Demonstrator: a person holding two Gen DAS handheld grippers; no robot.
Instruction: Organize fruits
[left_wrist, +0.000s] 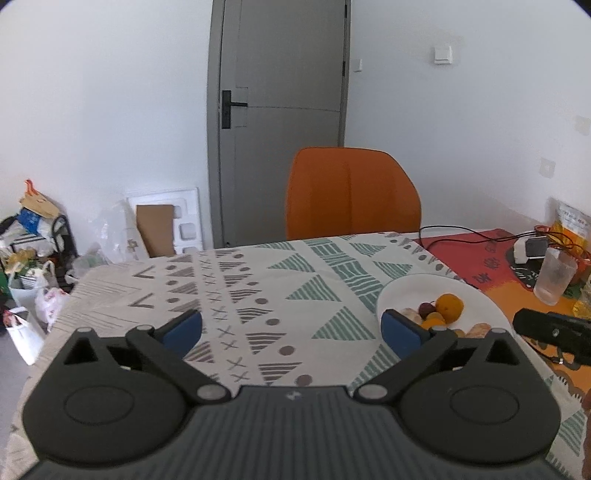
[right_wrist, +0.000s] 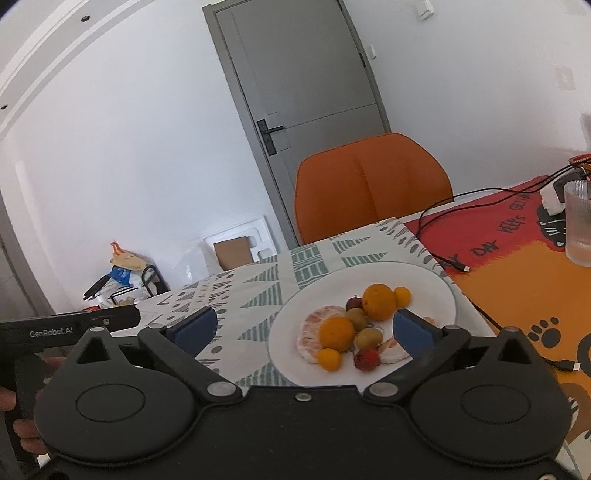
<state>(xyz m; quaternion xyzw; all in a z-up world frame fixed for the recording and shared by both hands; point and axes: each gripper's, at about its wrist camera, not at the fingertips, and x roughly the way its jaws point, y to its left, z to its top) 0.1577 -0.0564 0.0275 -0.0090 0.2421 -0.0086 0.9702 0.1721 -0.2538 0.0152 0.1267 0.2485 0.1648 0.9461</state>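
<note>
A white plate (right_wrist: 424, 284) holds several fruits: a large orange (right_wrist: 378, 301), a second orange (right_wrist: 336, 333), small yellow fruits, greenish ones, a red one (right_wrist: 366, 359) and peeled citrus pieces (right_wrist: 309, 334). My right gripper (right_wrist: 303, 330) is open and empty, held just above the plate's near side. The plate (left_wrist: 417, 286) also shows at the right in the left wrist view, with an orange (left_wrist: 448, 306) on it. My left gripper (left_wrist: 291, 330) is open and empty above the patterned tablecloth, left of the plate.
An orange chair (left_wrist: 352, 195) stands at the table's far side before a grey door. A clear plastic cup (right_wrist: 580, 221), a charger and black cables (right_wrist: 443, 206) lie on the red and orange mat at right. Bags and boxes clutter the floor at left (left_wrist: 29, 251).
</note>
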